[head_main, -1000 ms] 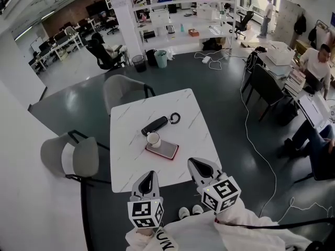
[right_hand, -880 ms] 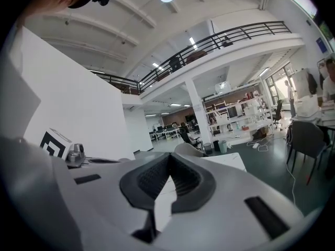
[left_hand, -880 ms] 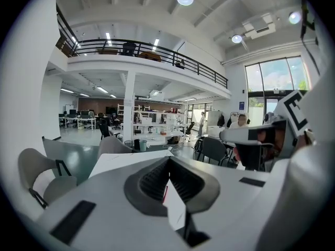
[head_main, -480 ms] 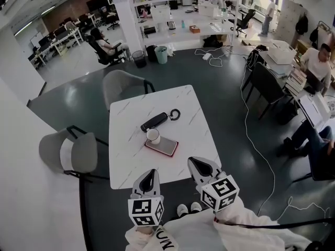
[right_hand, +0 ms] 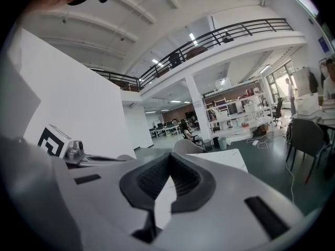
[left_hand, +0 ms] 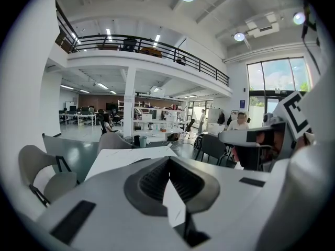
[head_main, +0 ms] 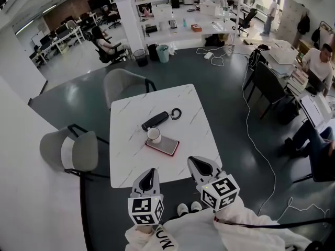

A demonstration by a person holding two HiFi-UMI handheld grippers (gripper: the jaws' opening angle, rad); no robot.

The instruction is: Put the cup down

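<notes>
So, closest in: the left gripper (head_main: 149, 172) and the right gripper (head_main: 194, 163) are both pressed together with nothing pinched. Each gripper's own view shows the pads meeting on empty air, left (left_hand: 168, 166) and right (right_hand: 168, 162). Both are held just short of the near edge of the table (head_main: 125, 166), pointing out across it. The cup (head_main: 154, 135) is not in either one. It's already standing on the table, ahead of the grippers and past the near edge, around the middle of the top. It's almost dead ahead of the left gripper, while the right one would have to angle in toward the left, so I'd call the left the nearer of the two. The cup is small, white and upright, mouth facing up, and I can't spot a handle from here. It's at the far-left corner of a phone (head_main: 163, 147) lying flat on a diagonal, touching it or sitting on it, can't tell which. Just beyond is a black pouch (head_main: 156, 123) with a ring, also lying diagonally, and a chair (head_main: 123, 88) at the far side. Looks to me like the cup is basically down already.
</notes>
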